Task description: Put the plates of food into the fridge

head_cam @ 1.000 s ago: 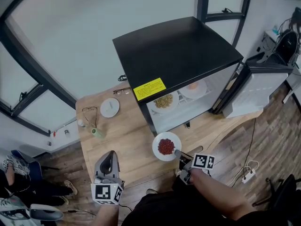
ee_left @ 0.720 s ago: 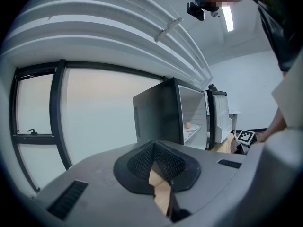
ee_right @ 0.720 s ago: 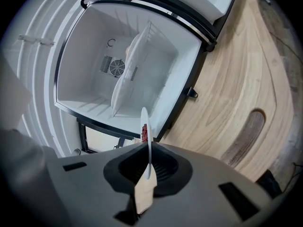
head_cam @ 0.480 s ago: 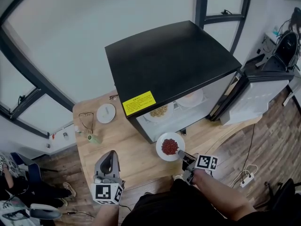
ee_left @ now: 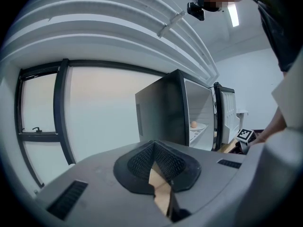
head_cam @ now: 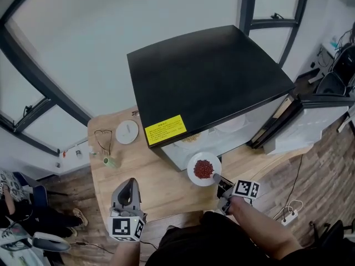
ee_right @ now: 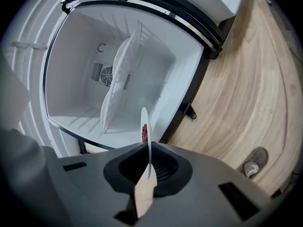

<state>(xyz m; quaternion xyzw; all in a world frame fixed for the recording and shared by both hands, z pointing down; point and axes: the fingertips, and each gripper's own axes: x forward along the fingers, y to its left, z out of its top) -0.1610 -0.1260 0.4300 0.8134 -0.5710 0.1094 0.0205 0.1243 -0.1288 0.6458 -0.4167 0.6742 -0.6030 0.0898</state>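
In the head view the fridge (head_cam: 205, 76) hides most of its inside under its black top; the right gripper view shows its white shelf (ee_right: 120, 86); the right gripper (head_cam: 216, 179) pinches the plate of red food (head_cam: 204, 169), just in front of the open fridge; the left gripper (head_cam: 128, 190) is pressed together, empty, over the desk (head_cam: 150, 176).

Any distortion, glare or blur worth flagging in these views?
Head view: fisheye bows the window frame; the fridge top is sharp. Left gripper view: dark round vignette, washed-out window. Right gripper view: fridge opening bulges; the plate, edge-on, is sharp.
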